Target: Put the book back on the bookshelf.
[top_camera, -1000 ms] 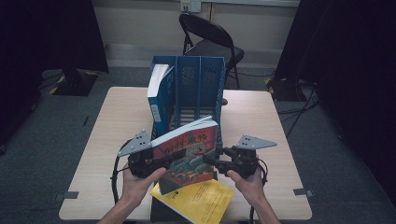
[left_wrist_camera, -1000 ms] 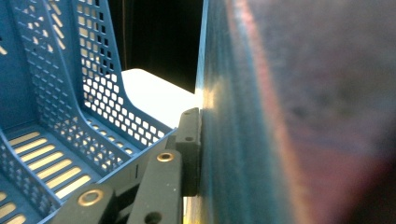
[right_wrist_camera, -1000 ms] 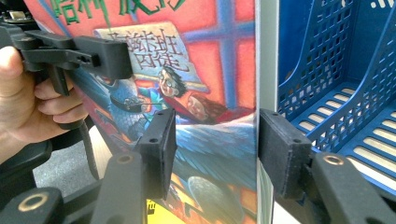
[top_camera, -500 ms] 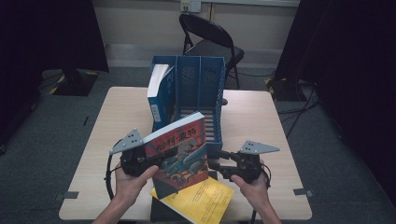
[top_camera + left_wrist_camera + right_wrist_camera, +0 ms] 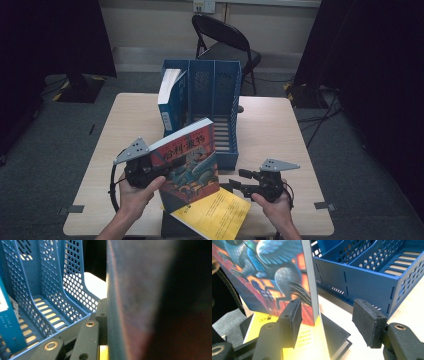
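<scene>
The left tool (image 5: pixel 167 167) clamps the left edge of the illustrated book (image 5: pixel 192 165), holding it tilted up in front of the blue file rack (image 5: pixel 220 95). The right tool (image 5: pixel 243 181) sits just right of the book, its jaws having just been opening, parted and gripping nothing, beside the yellow book (image 5: pixel 215 215) on the bench (image 5: pixel 280 130).

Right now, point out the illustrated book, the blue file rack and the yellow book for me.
illustrated book (image 5: pixel 192 165), high view, middle of its front cover.
blue file rack (image 5: pixel 226 159), high view, its low front wall.
yellow book (image 5: pixel 215 216), high view, bare part of its cover.
</scene>
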### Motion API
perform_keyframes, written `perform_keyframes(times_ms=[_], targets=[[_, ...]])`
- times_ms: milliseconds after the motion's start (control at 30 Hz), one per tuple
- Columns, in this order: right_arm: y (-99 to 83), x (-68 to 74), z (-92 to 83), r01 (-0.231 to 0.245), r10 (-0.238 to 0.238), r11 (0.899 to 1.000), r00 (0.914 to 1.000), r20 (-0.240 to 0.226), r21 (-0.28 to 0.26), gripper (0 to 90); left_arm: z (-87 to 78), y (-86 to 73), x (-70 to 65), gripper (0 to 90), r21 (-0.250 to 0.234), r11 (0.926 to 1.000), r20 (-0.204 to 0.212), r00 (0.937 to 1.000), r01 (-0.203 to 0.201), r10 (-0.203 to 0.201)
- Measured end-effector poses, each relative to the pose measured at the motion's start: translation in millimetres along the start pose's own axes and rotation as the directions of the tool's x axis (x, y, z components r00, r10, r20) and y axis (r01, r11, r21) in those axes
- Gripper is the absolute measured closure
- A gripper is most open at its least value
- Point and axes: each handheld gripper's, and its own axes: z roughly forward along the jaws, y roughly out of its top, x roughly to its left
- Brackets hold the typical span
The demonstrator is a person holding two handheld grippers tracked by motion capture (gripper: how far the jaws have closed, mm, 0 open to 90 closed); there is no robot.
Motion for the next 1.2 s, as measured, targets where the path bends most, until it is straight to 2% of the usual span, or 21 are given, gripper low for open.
perform_keyframes(times_ms=[267, 467, 600, 633, 900, 1200], targets=[[-3.2, -2.8, 2.5, -0.009, 0.009, 1.000, 0.9999, 0.004, 0.014, 40.0, -10.5, 6.5, 4.1, 74.4, 0.007, 0.9999, -0.015, 0.9999, -0.009, 0.009], [-4.3, -2.9, 4.8, -0.007, 0.007, 1.000, 1.0000, 0.001, 0.023, 39.9, -15.6, 10.7, 6.7, 74.4, 0.004, 0.9999, -0.018, 0.9998, 0.009, -0.009], [-5.0, -3.8, 5.5, -0.008, 0.008, 1.000, 1.0000, 0.000, 0.027, 40.5, -19.4, 12.3, 7.9, 74.5, 0.003, 0.9999, -0.010, 0.9999, -0.012, 0.012], [-5.2, -3.8, 5.6, -0.007, 0.007, 1.000, 1.0000, 0.000, 0.028, 40.7, -20.1, 13.2, 8.0, 74.4, 0.002, 1.0000, -0.013, 0.9999, -0.001, 0.001], [-6.1, -3.0, 8.6, -0.001, 0.001, 0.999, 1.0000, -0.002, 0.040, 40.4, -20.3, 23.6, 5.9, 74.5, -0.017, 0.9997, -0.049, 0.9987, 0.016, -0.016], [-7.3, -3.4, 11.8, -0.006, 0.007, 0.999, 1.0000, -0.005, 0.052, 38.7, -18.2, 35.4, 6.8, 74.4, -0.037, 0.9991, -0.066, 0.9975, 0.020, -0.022]])
